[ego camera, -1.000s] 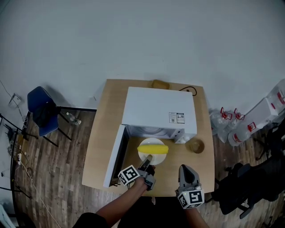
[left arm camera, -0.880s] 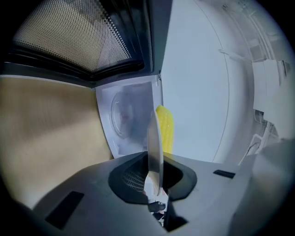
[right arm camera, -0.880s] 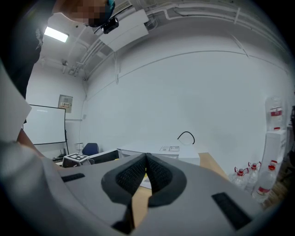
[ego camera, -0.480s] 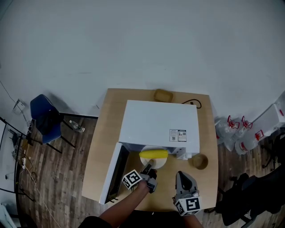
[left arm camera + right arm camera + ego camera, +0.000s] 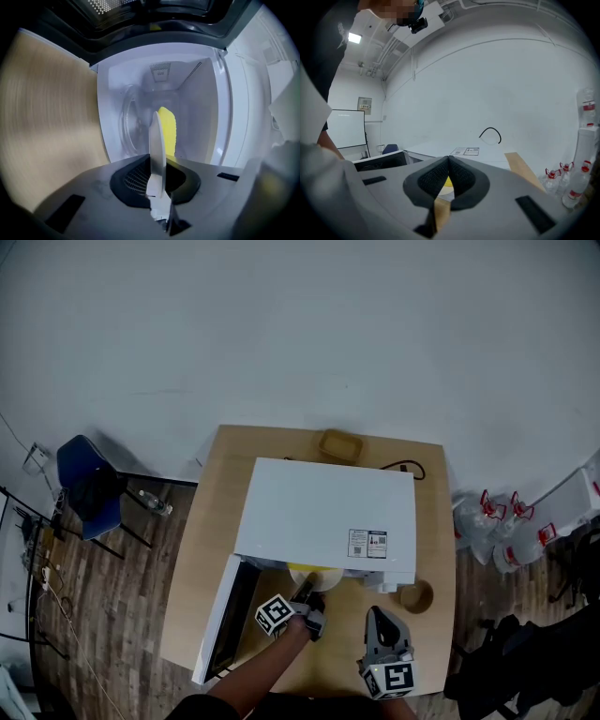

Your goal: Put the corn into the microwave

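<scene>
The white microwave (image 5: 323, 512) stands on the wooden table (image 5: 208, 521) with its door (image 5: 216, 622) swung open to the left. My left gripper (image 5: 305, 594) is shut on the rim of a white plate (image 5: 157, 145) that carries the yellow corn (image 5: 168, 129). Plate and corn are at the mouth of the cavity (image 5: 161, 89), over its glass turntable (image 5: 133, 124). In the head view only a sliver of the corn (image 5: 305, 570) shows under the microwave's top edge. My right gripper (image 5: 380, 622) hangs near the table's front edge, shut, with nothing between its jaws (image 5: 447, 164).
A small brown bowl (image 5: 415, 596) sits right of the microwave's front. A wooden tray (image 5: 339, 443) and a black cable (image 5: 401, 466) lie behind it. A blue chair (image 5: 89, 486) stands left of the table, water bottles (image 5: 497, 519) right of it.
My left gripper has carried the plate with the corn forward and down, from in front of the microwave into its opening. My right gripper has drifted forward a little.
</scene>
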A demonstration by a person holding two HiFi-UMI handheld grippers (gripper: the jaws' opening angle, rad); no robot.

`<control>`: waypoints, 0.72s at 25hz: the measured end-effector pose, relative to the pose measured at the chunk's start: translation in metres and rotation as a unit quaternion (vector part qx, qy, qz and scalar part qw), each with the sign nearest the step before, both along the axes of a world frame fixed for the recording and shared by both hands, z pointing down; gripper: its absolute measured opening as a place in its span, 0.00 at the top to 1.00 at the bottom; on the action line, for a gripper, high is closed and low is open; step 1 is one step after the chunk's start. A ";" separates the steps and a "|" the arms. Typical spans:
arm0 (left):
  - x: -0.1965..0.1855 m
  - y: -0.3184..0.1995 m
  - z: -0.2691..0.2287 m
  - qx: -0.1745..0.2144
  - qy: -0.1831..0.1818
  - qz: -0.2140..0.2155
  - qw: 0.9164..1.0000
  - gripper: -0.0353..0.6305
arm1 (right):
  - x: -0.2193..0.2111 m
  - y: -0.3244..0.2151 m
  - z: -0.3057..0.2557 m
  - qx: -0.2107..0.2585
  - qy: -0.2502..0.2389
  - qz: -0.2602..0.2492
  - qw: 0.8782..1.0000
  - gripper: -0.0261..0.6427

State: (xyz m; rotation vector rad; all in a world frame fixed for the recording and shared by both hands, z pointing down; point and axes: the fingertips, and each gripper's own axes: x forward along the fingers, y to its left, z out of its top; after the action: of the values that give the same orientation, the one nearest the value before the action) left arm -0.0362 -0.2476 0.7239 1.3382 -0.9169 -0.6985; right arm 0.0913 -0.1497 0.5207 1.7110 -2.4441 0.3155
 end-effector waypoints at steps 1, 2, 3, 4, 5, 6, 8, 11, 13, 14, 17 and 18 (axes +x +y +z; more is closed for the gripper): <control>0.000 -0.004 0.002 0.000 0.000 -0.003 1.000 0.90 | 0.001 -0.003 0.001 0.002 0.002 0.001 1.000 0.88; 0.000 -0.007 0.005 -0.001 0.001 -0.007 1.000 0.90 | 0.002 -0.005 0.003 0.005 0.005 0.004 1.000 0.88; 0.000 -0.010 0.007 -0.001 0.001 -0.010 1.000 0.90 | 0.004 -0.007 0.005 0.007 0.010 0.009 1.000 0.88; -0.001 -0.014 0.009 -0.002 0.001 -0.012 1.000 0.90 | 0.006 -0.009 0.008 0.006 0.015 0.015 1.000 0.88; -0.001 -0.017 0.010 -0.002 -0.001 -0.014 1.000 0.90 | 0.007 -0.011 0.010 0.004 0.017 0.019 1.000 0.88; 0.000 -0.021 0.012 -0.002 -0.002 -0.017 1.000 0.90 | 0.009 -0.012 0.013 0.002 0.018 0.022 1.000 0.88; 0.002 -0.026 0.015 -0.004 -0.003 -0.024 1.000 0.90 | 0.011 -0.013 0.017 -0.002 0.018 0.023 1.000 0.88; 0.007 -0.030 0.020 -0.011 -0.001 -0.032 0.999 0.90 | 0.009 -0.011 0.023 -0.009 0.016 0.019 1.000 0.88; 0.011 -0.035 0.024 -0.013 -0.001 -0.032 0.999 0.90 | 0.008 -0.009 0.028 -0.014 0.014 0.016 1.000 0.88; 0.013 -0.037 0.026 -0.012 -0.001 -0.031 0.999 0.90 | 0.006 -0.008 0.030 -0.017 0.013 0.013 1.000 0.88; 0.016 -0.040 0.030 -0.013 -0.004 -0.032 0.999 0.90 | 0.002 -0.003 0.036 -0.021 0.014 0.002 1.000 0.88; 0.017 -0.041 0.031 -0.013 -0.005 -0.033 0.999 0.90 | 0.001 -0.001 0.037 -0.021 0.016 -0.001 1.000 0.88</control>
State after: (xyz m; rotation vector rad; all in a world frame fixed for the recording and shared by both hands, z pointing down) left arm -0.0189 -0.2883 0.7545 1.2936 -0.9779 -0.7282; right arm 0.0921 -0.1504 0.5578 1.6832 -2.3993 0.3356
